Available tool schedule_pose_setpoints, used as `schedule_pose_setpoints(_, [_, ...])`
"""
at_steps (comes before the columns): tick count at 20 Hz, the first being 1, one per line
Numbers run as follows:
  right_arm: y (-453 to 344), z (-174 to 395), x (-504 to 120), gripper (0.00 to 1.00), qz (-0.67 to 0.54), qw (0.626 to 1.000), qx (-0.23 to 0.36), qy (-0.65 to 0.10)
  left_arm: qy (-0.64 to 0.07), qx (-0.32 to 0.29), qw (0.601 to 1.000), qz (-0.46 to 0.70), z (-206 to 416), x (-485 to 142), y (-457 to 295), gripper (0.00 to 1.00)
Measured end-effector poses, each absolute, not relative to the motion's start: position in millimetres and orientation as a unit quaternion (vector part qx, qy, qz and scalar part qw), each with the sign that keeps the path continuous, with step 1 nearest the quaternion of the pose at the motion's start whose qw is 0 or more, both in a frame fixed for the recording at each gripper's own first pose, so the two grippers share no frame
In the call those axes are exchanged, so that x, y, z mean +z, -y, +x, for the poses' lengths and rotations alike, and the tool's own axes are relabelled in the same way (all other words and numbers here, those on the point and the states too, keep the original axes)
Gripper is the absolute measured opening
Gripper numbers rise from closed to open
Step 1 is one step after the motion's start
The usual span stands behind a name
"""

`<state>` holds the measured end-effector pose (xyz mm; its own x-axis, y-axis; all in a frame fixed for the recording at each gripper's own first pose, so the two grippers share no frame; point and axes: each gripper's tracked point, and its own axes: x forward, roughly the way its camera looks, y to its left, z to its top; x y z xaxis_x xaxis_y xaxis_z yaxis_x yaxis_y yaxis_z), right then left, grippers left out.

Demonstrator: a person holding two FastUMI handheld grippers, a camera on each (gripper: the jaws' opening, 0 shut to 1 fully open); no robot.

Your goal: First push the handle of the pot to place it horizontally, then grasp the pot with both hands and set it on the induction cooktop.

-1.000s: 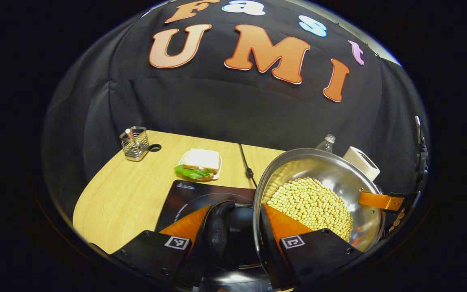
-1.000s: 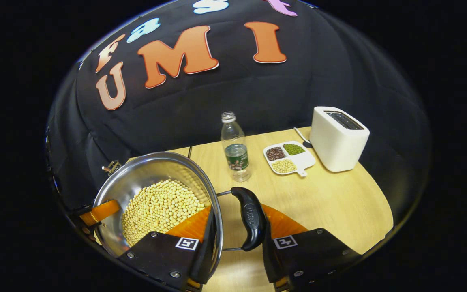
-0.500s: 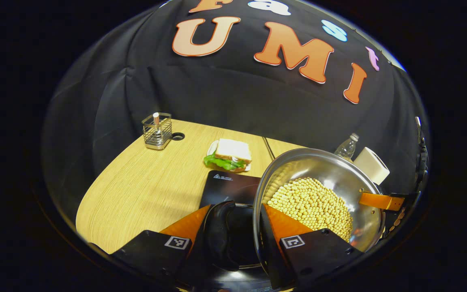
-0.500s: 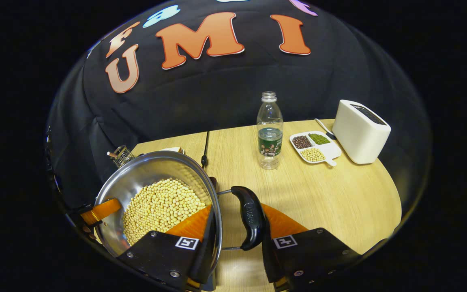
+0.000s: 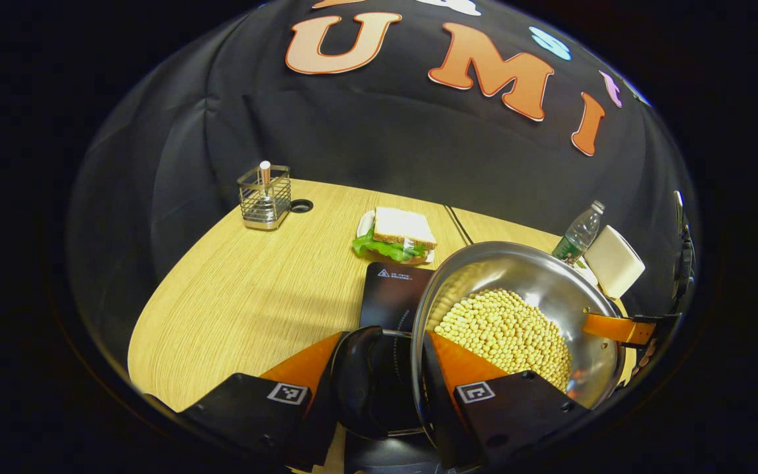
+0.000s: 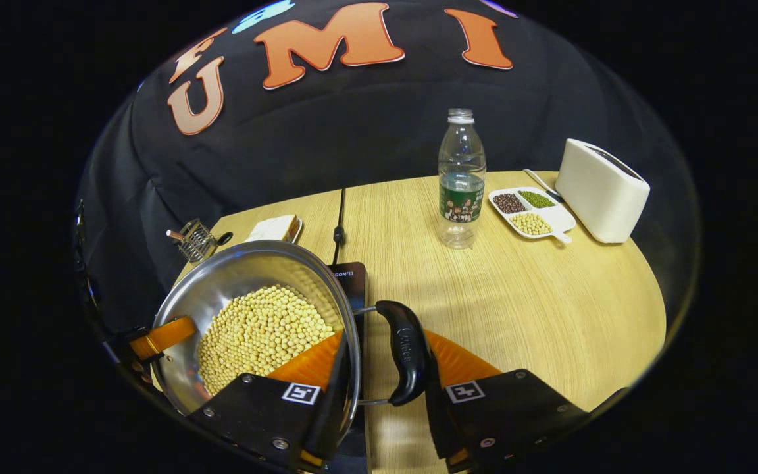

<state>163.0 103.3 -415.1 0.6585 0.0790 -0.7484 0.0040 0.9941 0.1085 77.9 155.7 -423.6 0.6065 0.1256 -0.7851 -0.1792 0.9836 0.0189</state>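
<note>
A steel pot (image 5: 517,276) filled with pale yellow beans (image 5: 507,332) hangs between both grippers. My left gripper (image 5: 382,345) is shut on the pot's black side handle (image 5: 359,382), with one finger inside the rim. In the right gripper view, the pot (image 6: 247,270) is at the left. My right gripper (image 6: 384,342) is shut on the opposite black handle (image 6: 405,352). The black induction cooktop (image 5: 392,296) lies on the table partly under the pot, and its corner (image 6: 353,273) shows behind the rim. Each view shows the other gripper's finger hooked over the far rim.
On the wooden table (image 5: 247,303) stand a sandwich on a plate (image 5: 395,237), a wire holder (image 5: 262,197), a water bottle (image 6: 461,181), a divided dish of beans (image 6: 529,214) and a white toaster (image 6: 603,191). The cooktop's cord (image 6: 339,217) runs to the back.
Both grippers have carried the pot along. The table things have slid right and farther off in both views, more tabletop shows, and less of the cooktop shows in the left gripper view.
</note>
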Motion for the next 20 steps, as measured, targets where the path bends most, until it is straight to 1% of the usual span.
schedule_pose_setpoints(1, [-103.5,162.5,-415.6,0.55,0.055,0.909,0.021,-0.412,-0.431,0.084,0.898,-0.030,79.4,-421.2,-156.8,0.68])
schedule_pose_setpoints(2, [-103.4,161.1,-416.5,0.56,0.058,0.908,0.022,-0.413,-0.435,0.087,0.896,-0.026,79.1,-421.9,-158.5,0.72])
schedule_pose_setpoints(3, [-103.4,159.8,-415.4,0.58,0.058,0.908,0.024,-0.414,-0.438,0.093,0.894,-0.020,77.3,-421.9,-158.6,0.73])
schedule_pose_setpoints(4, [-104.4,160.4,-413.4,0.60,0.057,0.909,0.030,-0.411,-0.426,0.094,0.900,-0.010,83.5,-413.3,-157.8,0.75])
schedule_pose_setpoints(5, [-101.6,163.7,-405.6,0.62,0.054,0.915,0.031,-0.399,-0.408,0.101,0.908,0.002,92.4,-403.6,-160.0,0.78])
schedule_pose_setpoints(7, [-94.1,164.3,-389.1,0.71,0.047,0.924,0.029,-0.379,-0.373,0.106,0.921,0.029,103.6,-375.1,-157.3,0.89])
schedule_pose_setpoints(8, [-87.4,163.5,-378.2,0.84,0.043,0.928,0.026,-0.369,-0.360,0.107,0.926,0.042,105.0,-361.3,-154.5,0.94])
schedule_pose_setpoints(10, [-71.5,161.1,-353.4,0.94,0.037,0.938,0.018,-0.344,-0.331,0.115,0.935,0.058,108.9,-329.7,-147.6,0.94])
schedule_pose_setpoints(11, [-64.8,158.4,-339.7,0.94,0.036,0.943,0.016,-0.330,-0.317,0.125,0.938,0.066,109.1,-311.4,-147.4,1.00])
schedule_pose_setpoints(12, [-56.8,155.2,-324.2,0.94,0.033,0.948,0.015,-0.315,-0.303,0.127,0.942,0.070,109.1,-293.9,-141.9,1.00])
schedule_pose_setpoints(13, [-48.0,151.4,-308.7,0.94,0.028,0.953,0.011,-0.300,-0.286,0.127,0.947,0.073,109.5,-274.3,-135.1,0.96])
schedule_pose_setpoints(14, [-36.6,146.7,-290.9,0.94,0.022,0.959,0.006,-0.283,-0.267,0.125,0.953,0.075,109.3,-251.5,-127.1,0.99])
schedule_pose_setpoints(17, [-9.3,126.3,-232.4,0.94,0.010,0.973,-0.001,-0.231,-0.199,0.120,0.970,0.076,98.9,-177.7,-103.7,0.98])
schedule_pose_setpoints(18, [-2.3,119.7,-214.9,0.94,0.008,0.977,-0.002,-0.215,-0.180,0.117,0.974,0.073,93.3,-157.5,-95.0,0.95])
schedule_pose_setpoints(19, [7.2,109.7,-192.3,0.94,0.003,0.981,-0.004,-0.194,-0.165,0.110,0.978,0.067,88.1,-138.4,-85.4,1.00])
schedule_pose_setpoints(20, [16.4,100.8,-172.3,0.94,-0.003,0.984,-0.006,-0.176,-0.153,0.101,0.981,0.055,82.4,-120.9,-75.6,0.95])
